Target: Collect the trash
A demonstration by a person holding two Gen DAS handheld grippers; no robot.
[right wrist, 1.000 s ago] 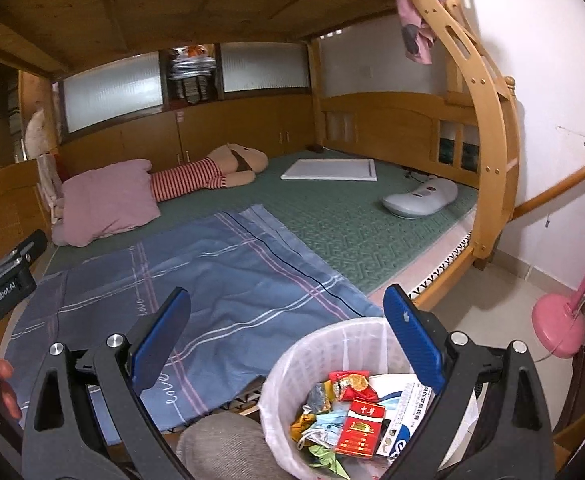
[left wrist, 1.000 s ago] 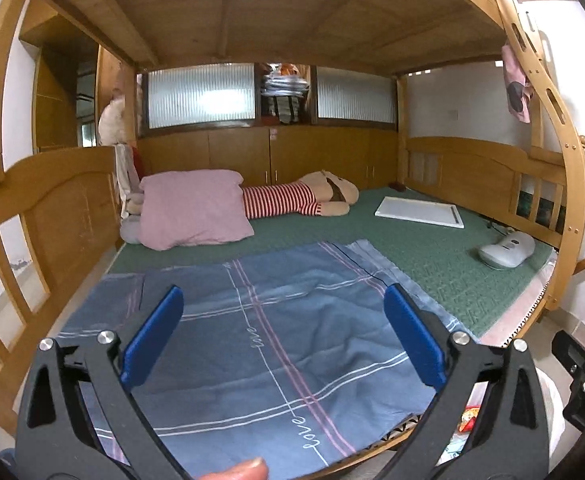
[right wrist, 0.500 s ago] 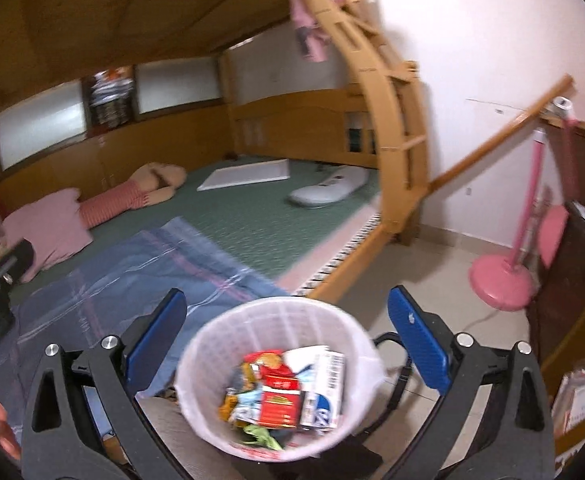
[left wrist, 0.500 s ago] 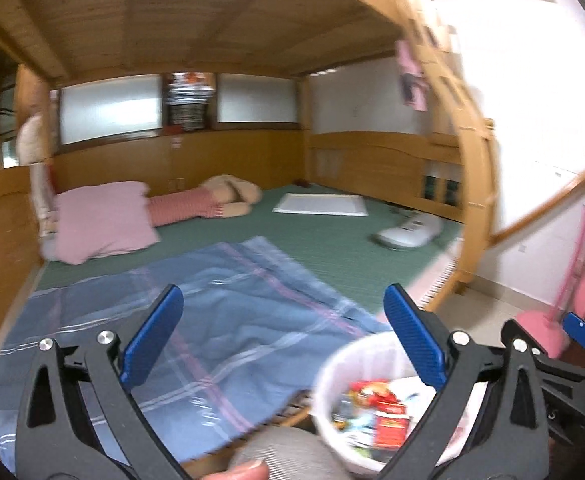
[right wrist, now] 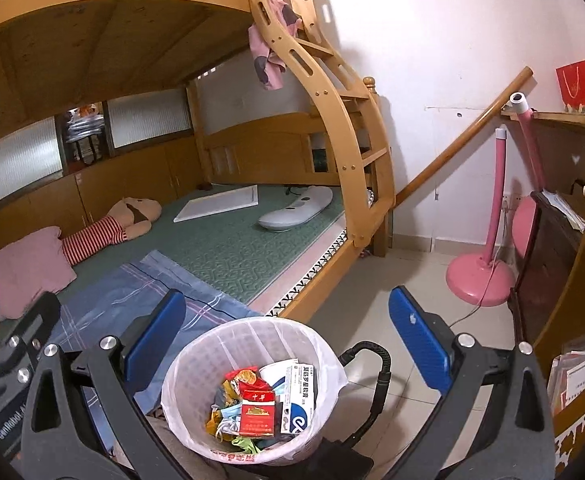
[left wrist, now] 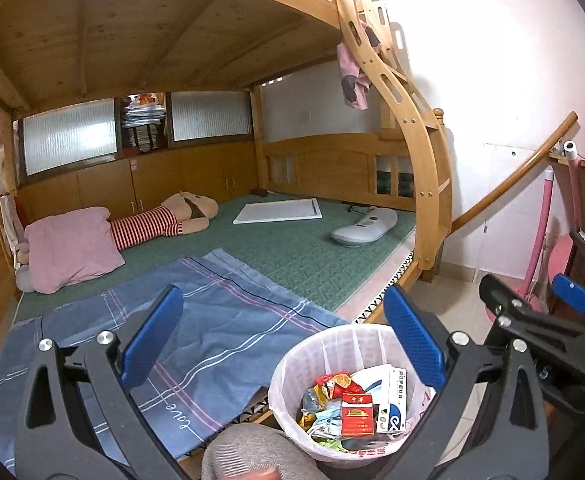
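Note:
A white lined trash bin (left wrist: 292, 364) (right wrist: 196, 360) stands on the floor beside the bed, holding a red cigarette pack (left wrist: 356, 412) (right wrist: 257, 412), wrappers and a white box. My left gripper (left wrist: 284, 340) is open and empty above the bin's left side. My right gripper (right wrist: 288, 340) is open and empty directly above the bin. The right gripper also shows at the right of the left wrist view (left wrist: 548, 304).
A wooden bunk bed with a green mat (left wrist: 292, 248), blue blanket (left wrist: 196, 340), pink pillow (left wrist: 68, 248), striped plush toy (left wrist: 164, 224), white board (left wrist: 278, 211) and grey device (left wrist: 364, 226). A pink fan stand (right wrist: 480, 276) and dark cabinet (right wrist: 552, 264) are right.
Both grippers have swung right from the bed toward the floor. The bin has come into the left view and sits more central in the right view. Both stay open.

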